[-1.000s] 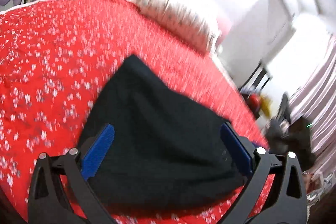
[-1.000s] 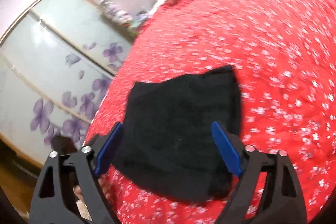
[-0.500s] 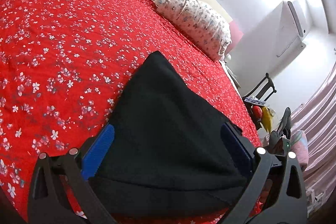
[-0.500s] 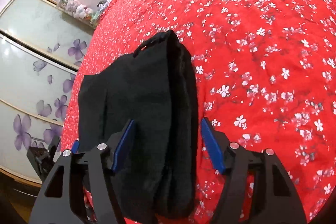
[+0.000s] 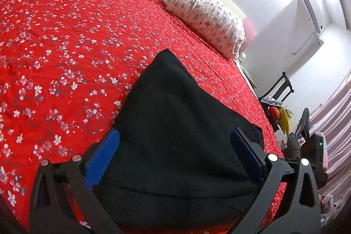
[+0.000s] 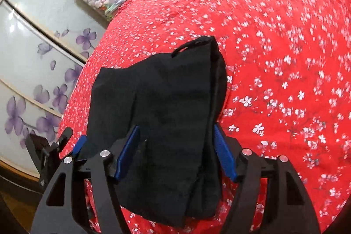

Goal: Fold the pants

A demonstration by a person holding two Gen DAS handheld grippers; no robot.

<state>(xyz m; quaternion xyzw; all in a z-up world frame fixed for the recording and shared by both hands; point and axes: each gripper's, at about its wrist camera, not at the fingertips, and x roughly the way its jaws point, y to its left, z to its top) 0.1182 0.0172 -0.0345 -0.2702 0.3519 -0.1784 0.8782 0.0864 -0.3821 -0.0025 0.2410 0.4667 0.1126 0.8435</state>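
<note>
Black pants [image 5: 175,115] lie folded on a red bedspread with white flowers [image 5: 54,58]. My left gripper [image 5: 175,157] stands open, low over the near end of the pants. Its blue pads [image 5: 103,159] sit wide apart, with the cloth spread under and between them. In the right wrist view the pants [image 6: 158,91] are a thick stack with a bulky folded edge on the right. My right gripper [image 6: 175,152] is shut on that thick part, its pads [image 6: 223,155] pressing the bundle from both sides. The left gripper [image 6: 54,150] shows at the stack's left edge.
A flowered pillow [image 5: 208,14] lies at the head of the bed. A wardrobe with purple flower doors [image 6: 33,58] stands beside the bed. A dark chair and clutter [image 5: 283,102] stand past the bed's right edge. Bare bedspread [image 6: 285,58] stretches beyond the pants.
The right gripper's jaws narrowed from a wide straddle over flat cloth to a grip on a thick folded stack. The left gripper sank slightly closer to the pants, jaws unchanged.
</note>
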